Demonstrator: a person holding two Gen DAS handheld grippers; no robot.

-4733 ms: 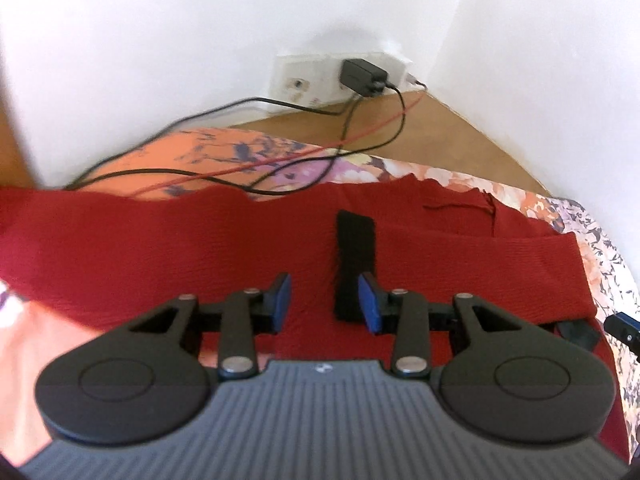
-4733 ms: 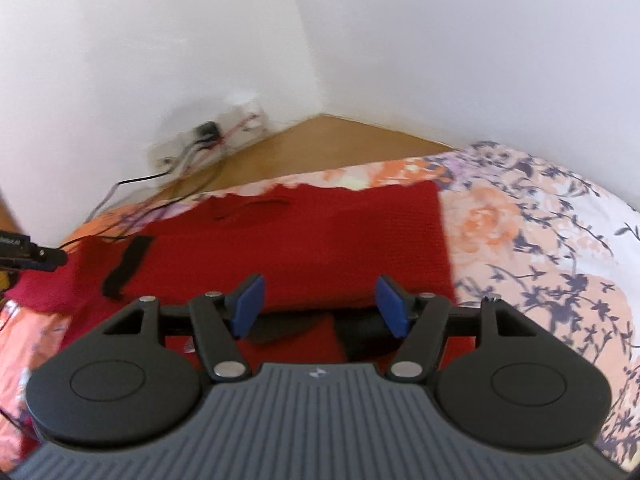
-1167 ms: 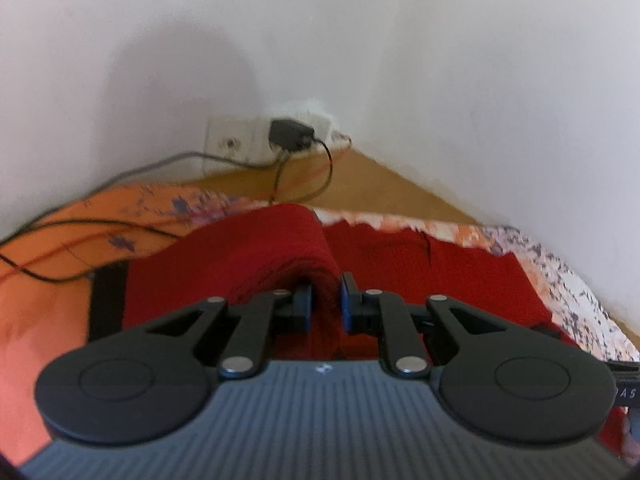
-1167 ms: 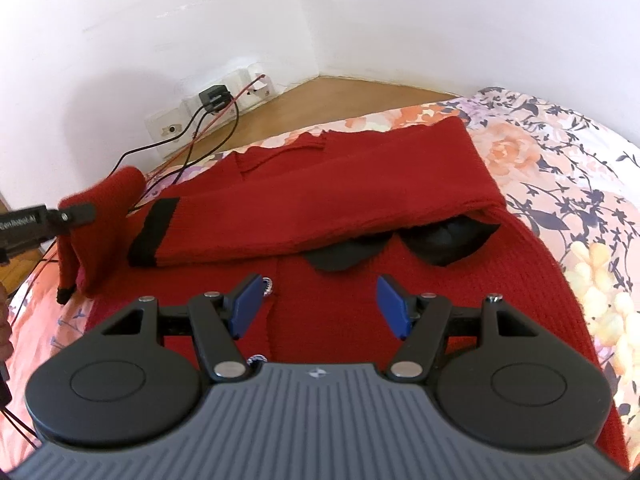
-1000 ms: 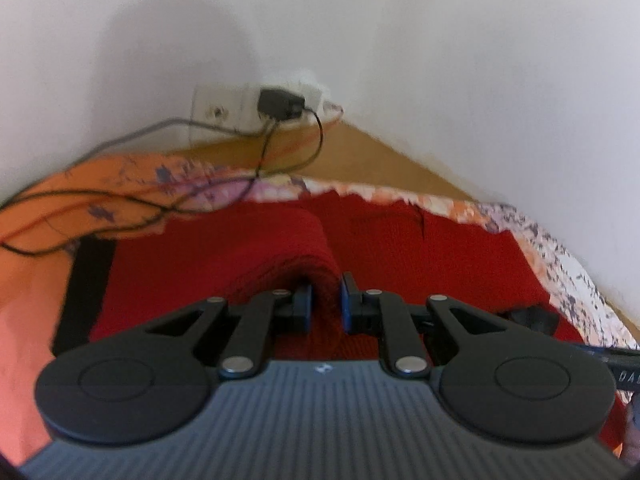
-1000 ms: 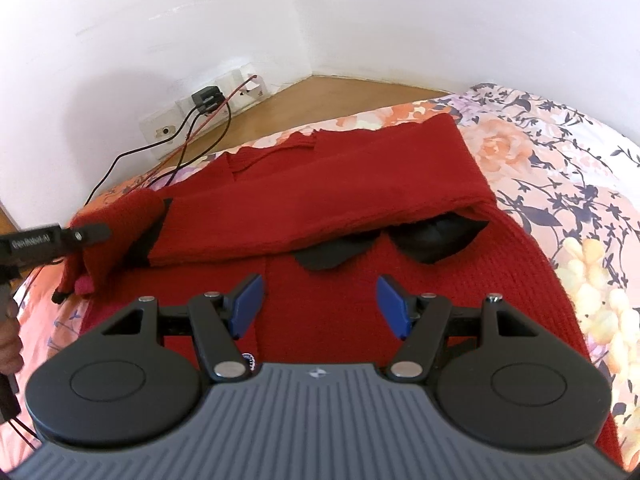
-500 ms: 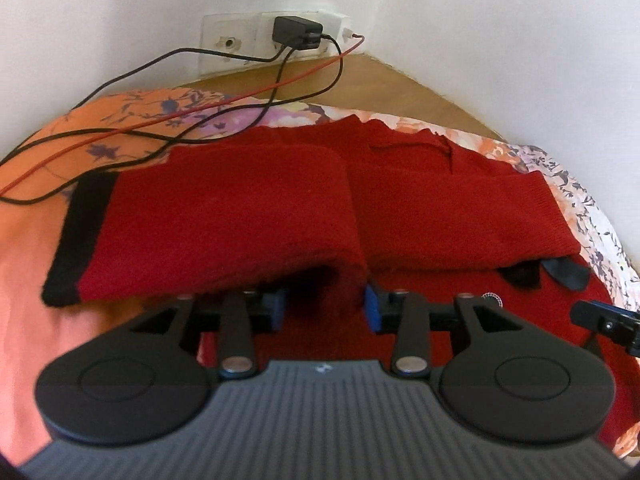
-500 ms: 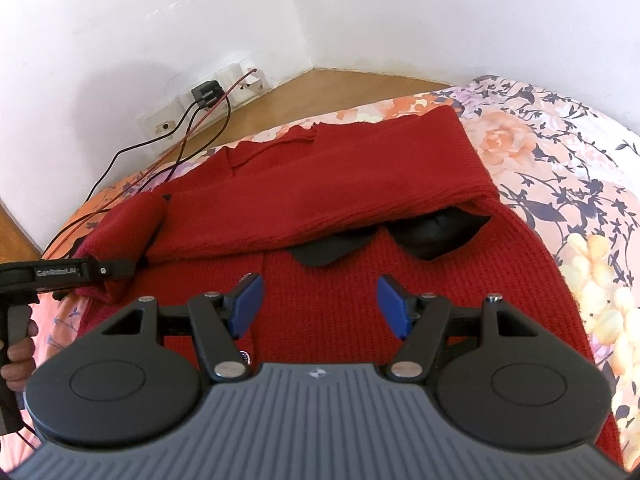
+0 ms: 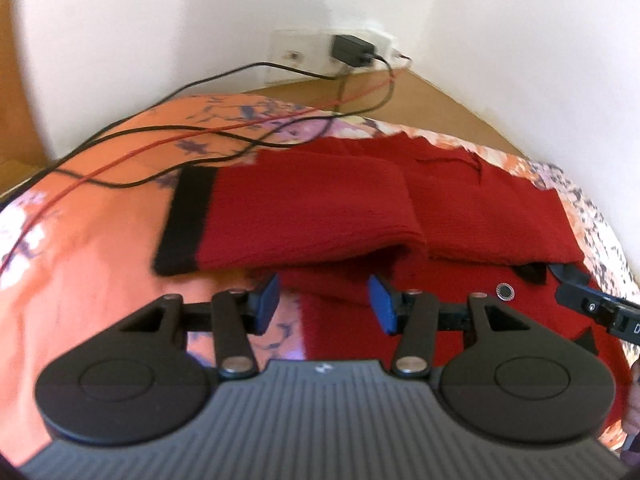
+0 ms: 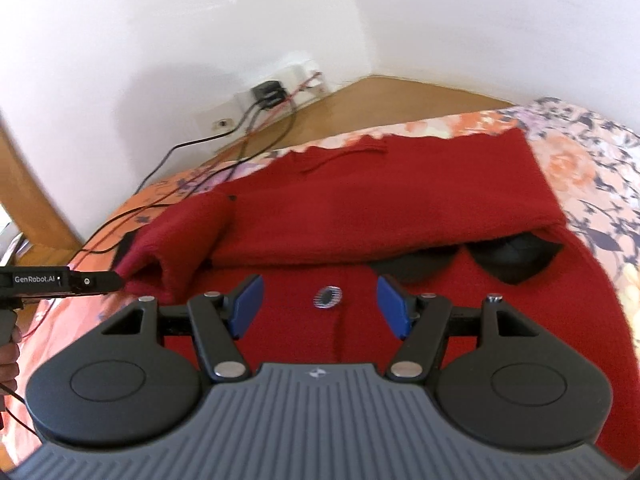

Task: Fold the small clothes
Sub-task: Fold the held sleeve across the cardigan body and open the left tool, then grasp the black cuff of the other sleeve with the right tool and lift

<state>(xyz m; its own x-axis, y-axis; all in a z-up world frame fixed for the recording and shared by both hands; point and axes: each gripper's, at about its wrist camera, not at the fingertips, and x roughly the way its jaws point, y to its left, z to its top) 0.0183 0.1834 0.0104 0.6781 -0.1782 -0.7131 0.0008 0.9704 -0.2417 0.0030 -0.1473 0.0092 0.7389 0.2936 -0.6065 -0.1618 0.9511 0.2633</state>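
A red knitted sweater (image 10: 400, 216) lies spread on the floral bedsheet (image 9: 100, 248). Its left sleeve (image 9: 304, 216) is folded over on itself, and the black cuff (image 9: 184, 220) points left. My left gripper (image 9: 324, 302) stands open just in front of the sleeve's fold, with red knit lying beneath the gap. The same gripper (image 10: 60, 280) shows in the right wrist view, its tip at the folded sleeve (image 10: 180, 240). My right gripper (image 10: 320, 306) hovers open over the sweater front, above a round button (image 10: 328, 296). Black collar flaps (image 10: 512, 256) peek out under the other folded sleeve.
Black and red cables (image 9: 200, 136) trail across the sheet from a wall socket with a charger (image 9: 348, 50) in the room corner. A wooden surface (image 10: 380, 96) runs along the white walls behind the bed. A hand (image 10: 8, 360) holds the left gripper's handle.
The left gripper carried the sleeve over the sweater, then opened, let it go and drew back. The sleeve now lies folded with its cuff to the left. The right gripper stayed open, barely moving.
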